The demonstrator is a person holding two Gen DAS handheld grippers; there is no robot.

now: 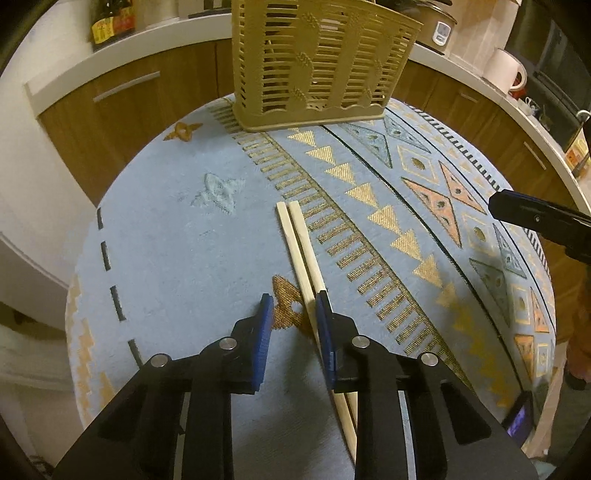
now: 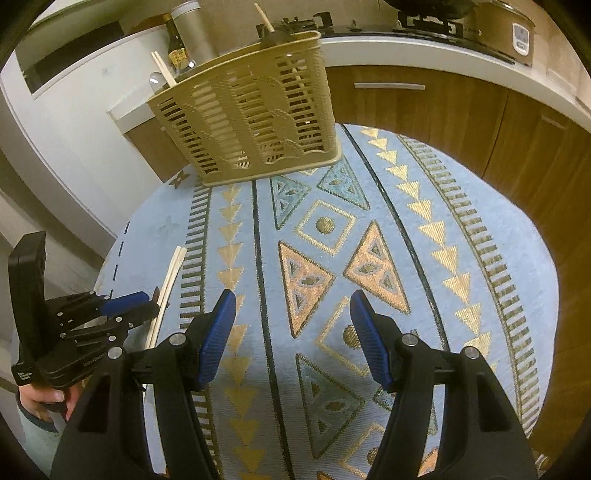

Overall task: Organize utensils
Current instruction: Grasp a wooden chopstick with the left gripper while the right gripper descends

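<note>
A home kitchen: wood-fronted cabinets [image 2: 424, 107] with bar handles run under a white countertop [image 2: 424, 50], a gas hob [image 2: 421, 20] beside what looks like a rice cooker [image 2: 506, 29], a sauce bottle [image 2: 176, 46] (label unreadable), and a patterned blue tablecloth [image 2: 369, 229] with a utensil caddy [image 2: 251, 110].

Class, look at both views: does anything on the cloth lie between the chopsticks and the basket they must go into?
Nothing visible does. Only bare patterned cloth separates the chopsticks from the basket; the open left gripper is beside them.
</note>
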